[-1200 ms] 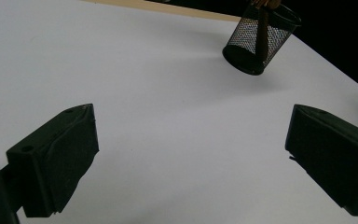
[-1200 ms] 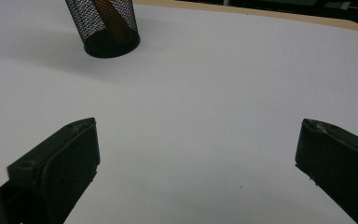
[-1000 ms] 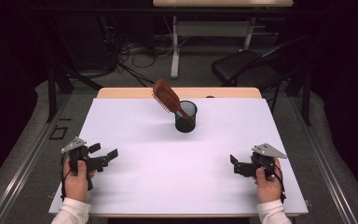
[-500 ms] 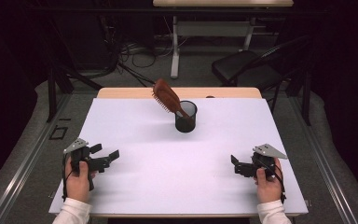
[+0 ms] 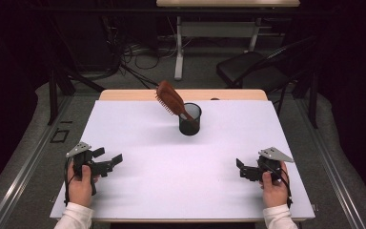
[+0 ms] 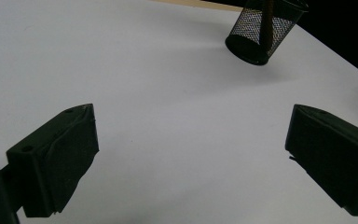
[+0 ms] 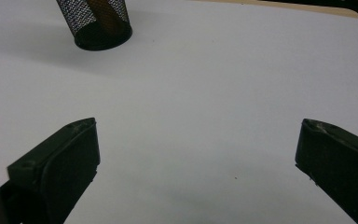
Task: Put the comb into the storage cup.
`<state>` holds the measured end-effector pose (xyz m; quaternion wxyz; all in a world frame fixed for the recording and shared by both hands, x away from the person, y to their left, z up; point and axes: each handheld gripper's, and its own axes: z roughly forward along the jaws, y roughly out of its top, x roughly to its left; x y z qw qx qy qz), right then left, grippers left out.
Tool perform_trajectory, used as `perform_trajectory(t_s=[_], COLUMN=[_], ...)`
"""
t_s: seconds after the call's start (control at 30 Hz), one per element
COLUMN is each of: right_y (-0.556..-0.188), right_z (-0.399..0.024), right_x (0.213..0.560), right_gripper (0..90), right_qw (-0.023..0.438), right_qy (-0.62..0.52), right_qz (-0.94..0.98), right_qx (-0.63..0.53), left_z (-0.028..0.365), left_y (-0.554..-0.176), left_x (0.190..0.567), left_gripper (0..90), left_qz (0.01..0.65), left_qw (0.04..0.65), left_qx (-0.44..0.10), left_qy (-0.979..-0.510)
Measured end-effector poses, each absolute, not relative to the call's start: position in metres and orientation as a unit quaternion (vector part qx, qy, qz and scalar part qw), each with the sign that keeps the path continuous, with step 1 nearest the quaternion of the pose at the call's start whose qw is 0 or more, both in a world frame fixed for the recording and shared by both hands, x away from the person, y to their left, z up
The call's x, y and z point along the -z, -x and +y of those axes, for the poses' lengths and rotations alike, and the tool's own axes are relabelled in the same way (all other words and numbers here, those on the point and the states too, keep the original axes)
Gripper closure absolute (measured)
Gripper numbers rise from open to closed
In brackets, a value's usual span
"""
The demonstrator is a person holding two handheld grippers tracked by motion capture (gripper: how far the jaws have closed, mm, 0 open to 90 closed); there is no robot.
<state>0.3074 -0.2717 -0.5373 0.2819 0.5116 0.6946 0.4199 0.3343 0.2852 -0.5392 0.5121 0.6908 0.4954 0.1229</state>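
Wide open counter, one obstacle at the back

Bare white counter (image 5: 181, 171) lies between the left gripper (image 5: 108, 165) and right gripper (image 5: 244, 171), both with jaws spread and nothing between them; the only thing in the way is the black mesh cup (image 5: 190, 119) near the far edge, with a brown hairbrush (image 5: 169, 99) leaning out up and to the left over the counter

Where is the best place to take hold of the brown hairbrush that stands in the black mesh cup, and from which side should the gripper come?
Probably the neck just below the hairbrush head, above the rim of the mesh cup. The handle sits inside the cup, so only the head and neck are free. The brush leans up and to the left, so coming from above and closing across the narrow neck seems safest. Both grippers, left and right, are open.
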Motion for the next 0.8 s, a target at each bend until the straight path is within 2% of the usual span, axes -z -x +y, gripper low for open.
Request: perform_trajectory(t_s=[0.8], right_y=[-0.3075], right_z=[-0.2726], right_x=[0.5373], right_gripper=[0.0], right_qw=[0.279], right_qy=[-0.515], right_qz=[0.694], right_qx=[-0.418], left_z=[0.2855], left_y=[-0.3351], left_x=[0.5406], left_gripper=[2.7], left_qz=[0.498], left_qw=[0.508], left_qx=[-0.123], left_qy=[-0.693])
